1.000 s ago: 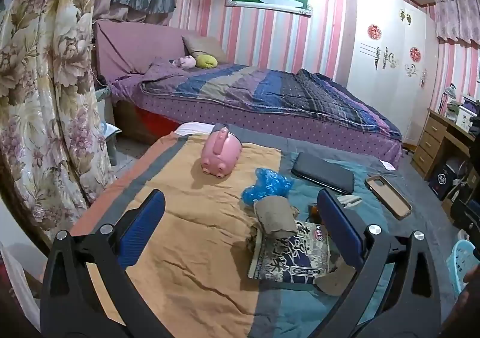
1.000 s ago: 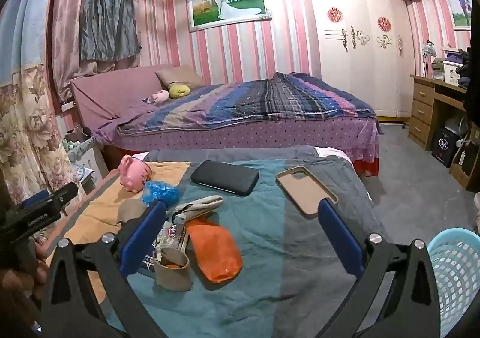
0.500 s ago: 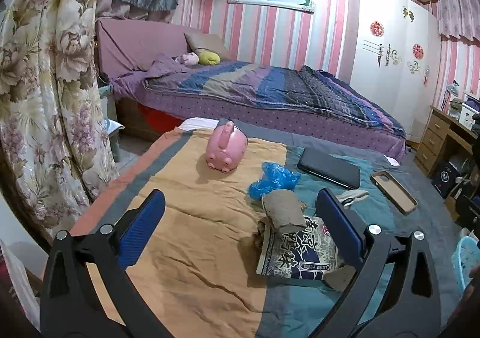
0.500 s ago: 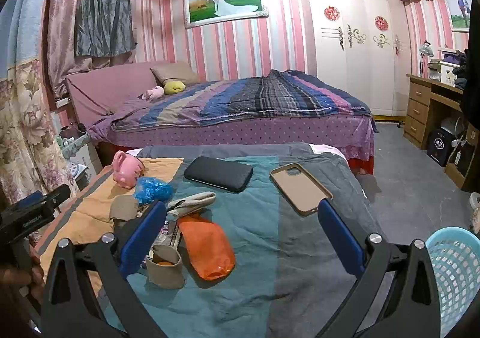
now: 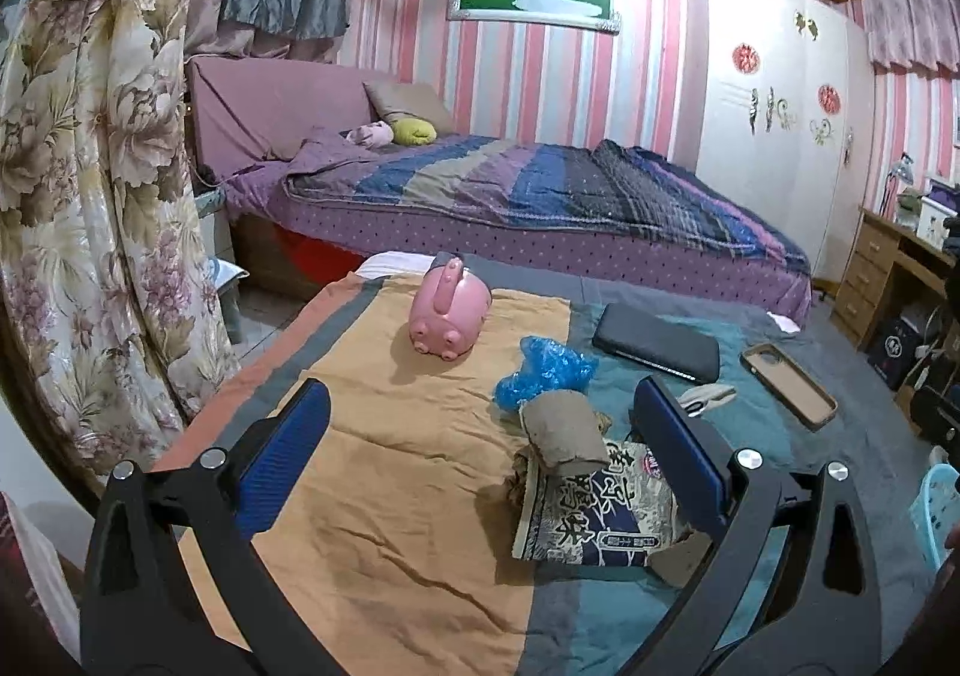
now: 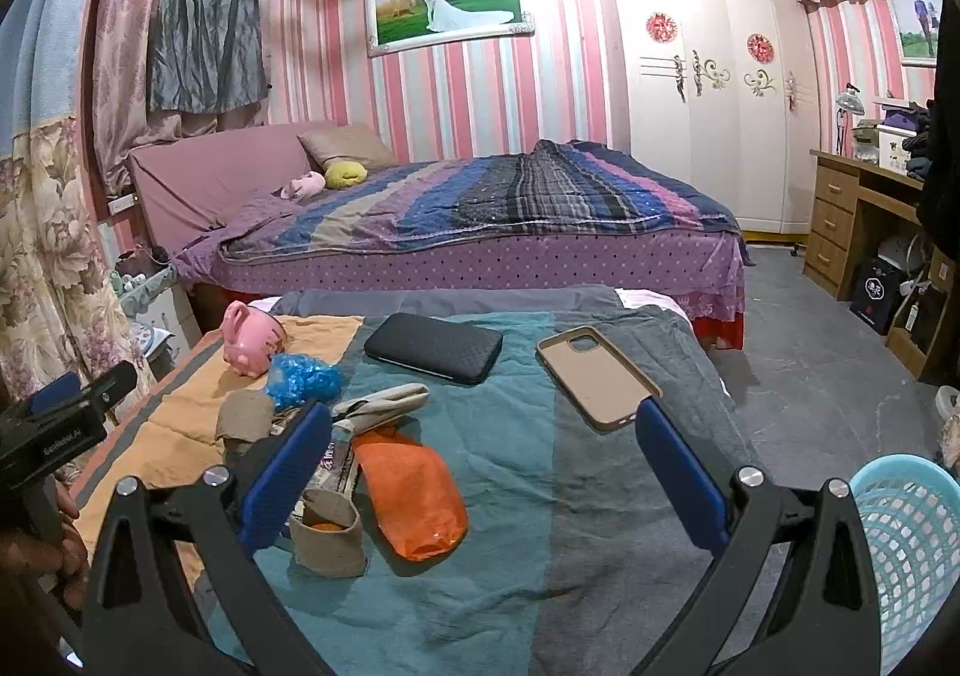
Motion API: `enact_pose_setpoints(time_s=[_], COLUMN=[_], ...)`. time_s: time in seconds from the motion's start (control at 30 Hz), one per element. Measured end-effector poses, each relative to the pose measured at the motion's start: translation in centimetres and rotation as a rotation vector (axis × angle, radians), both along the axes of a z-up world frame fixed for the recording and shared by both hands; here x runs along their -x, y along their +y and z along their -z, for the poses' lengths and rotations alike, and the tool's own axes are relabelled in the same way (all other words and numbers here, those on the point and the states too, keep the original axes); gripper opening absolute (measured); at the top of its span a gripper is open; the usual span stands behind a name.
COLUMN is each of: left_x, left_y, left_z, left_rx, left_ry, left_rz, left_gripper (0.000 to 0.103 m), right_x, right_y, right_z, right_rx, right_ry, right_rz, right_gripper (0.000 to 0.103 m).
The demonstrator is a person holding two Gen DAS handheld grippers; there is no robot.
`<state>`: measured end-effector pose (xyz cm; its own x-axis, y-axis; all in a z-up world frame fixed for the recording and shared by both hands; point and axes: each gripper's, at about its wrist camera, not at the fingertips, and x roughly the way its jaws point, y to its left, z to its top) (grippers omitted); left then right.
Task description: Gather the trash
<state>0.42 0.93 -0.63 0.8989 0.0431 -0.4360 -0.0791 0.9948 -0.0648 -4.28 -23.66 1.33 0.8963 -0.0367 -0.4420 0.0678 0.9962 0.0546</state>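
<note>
Trash lies on a cloth-covered table: a crumpled blue plastic bag (image 5: 543, 371) (image 6: 302, 379), a brown cardboard tube (image 5: 564, 430) (image 6: 243, 417), a printed wrapper (image 5: 594, 502), a second cardboard tube (image 6: 329, 532) and an orange bag (image 6: 411, 493). A light blue basket (image 6: 912, 538) stands at the right, below the table. My left gripper (image 5: 480, 448) is open and empty above the orange part of the cloth, the tube and wrapper near its right finger. My right gripper (image 6: 483, 466) is open and empty above the teal cloth.
A pink piggy bank (image 5: 450, 313), a black case (image 5: 657, 343) (image 6: 435, 347) and a tan phone case (image 6: 597, 376) (image 5: 789, 385) also lie on the table. A bed (image 6: 480, 220) stands behind, a wooden desk (image 6: 864, 220) at right, a floral curtain (image 5: 90, 196) at left.
Both grippers have drifted slightly back and left, so the table's things sit a little farther right in the left view. Both stay open and empty.
</note>
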Motion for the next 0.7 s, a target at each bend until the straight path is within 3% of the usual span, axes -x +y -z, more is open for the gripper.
enact_pose_setpoints(time_s=[0.3, 0.7], left_x=[-0.28, 0.2], left_y=[0.16, 0.43], left_z=[-0.08, -0.34], left_rx=[0.014, 0.024], left_ry=[0.012, -0.011], left_rz=[-0.032, 0.056], left_gripper=[0.098, 0.098], right_x=[0.19, 0.24], right_y=[0.22, 0.97], right_z=[-0.08, 0.13], right_rx=[0.007, 0.026], right_ry=[0.0, 0.009], right_rz=[0.0, 0.004], right_gripper=[0.099, 0.099])
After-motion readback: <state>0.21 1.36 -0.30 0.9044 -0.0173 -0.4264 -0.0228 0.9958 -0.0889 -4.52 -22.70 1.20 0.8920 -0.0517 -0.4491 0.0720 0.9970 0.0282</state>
